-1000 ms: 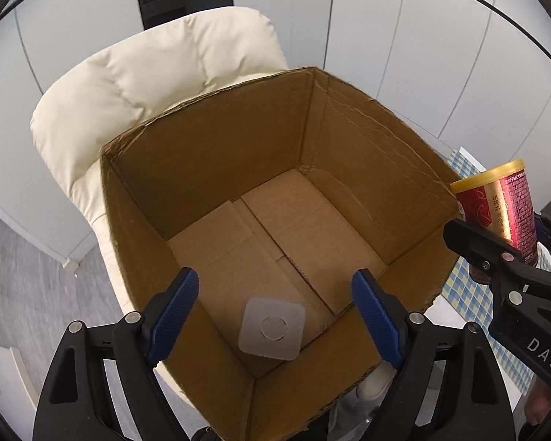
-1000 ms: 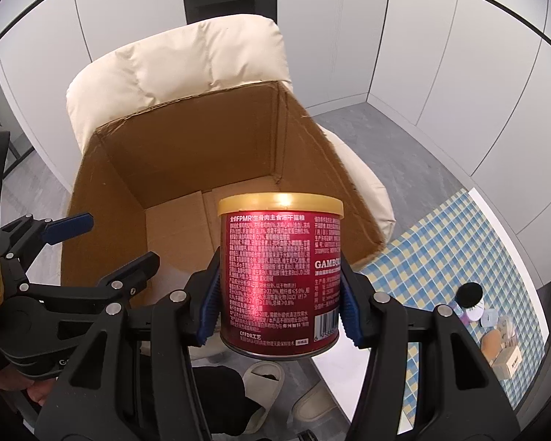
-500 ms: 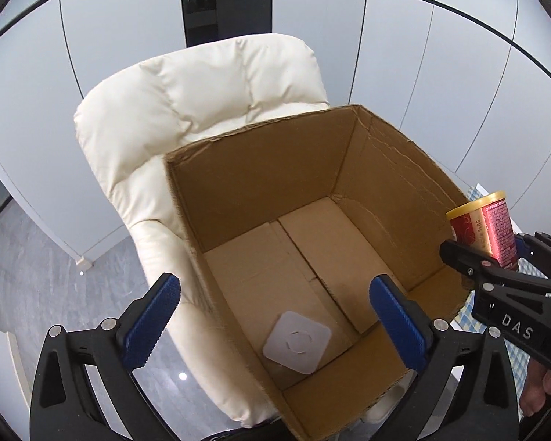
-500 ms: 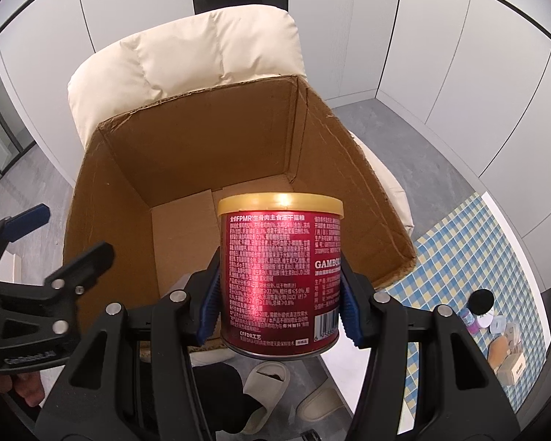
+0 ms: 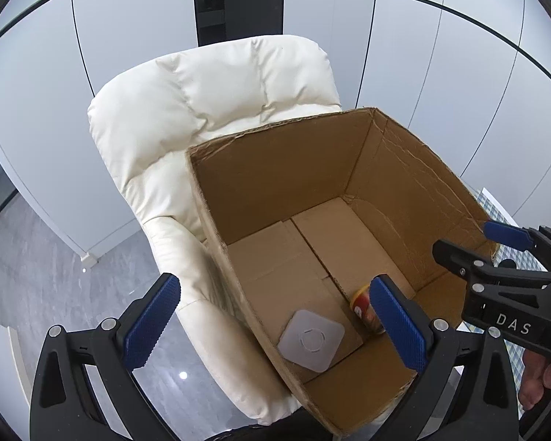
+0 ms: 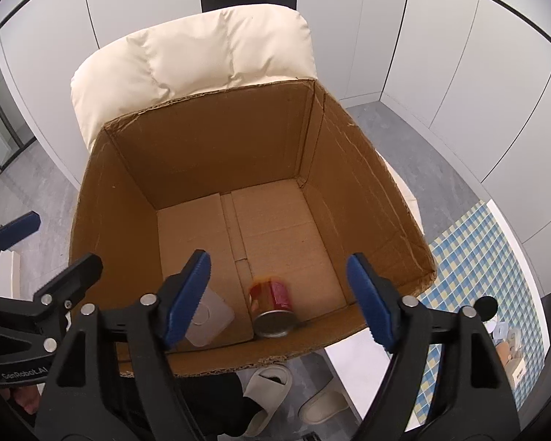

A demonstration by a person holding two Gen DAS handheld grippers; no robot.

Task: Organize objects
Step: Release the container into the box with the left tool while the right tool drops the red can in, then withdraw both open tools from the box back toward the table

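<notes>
Left gripper (image 5: 275,323): my jaws stand wide with nothing between them, held over the near left corner of the cardboard box (image 5: 275,169); they have just been opening.
Right gripper (image 6: 279,301): my jaws have just been opening and now stand apart, free of the red can (image 6: 272,307).
Red can: lying on its side on the box floor, metal end toward me, at about 6 o'clock from the box's middle.
White square lid (image 6: 209,316): flat on the floor, just beside the can at its 9 o'clock.
Box: open-topped, on a cream armchair (image 6: 202,55).
Checked cloth (image 6: 470,257): at 3 o'clock, outside the box.
</notes>
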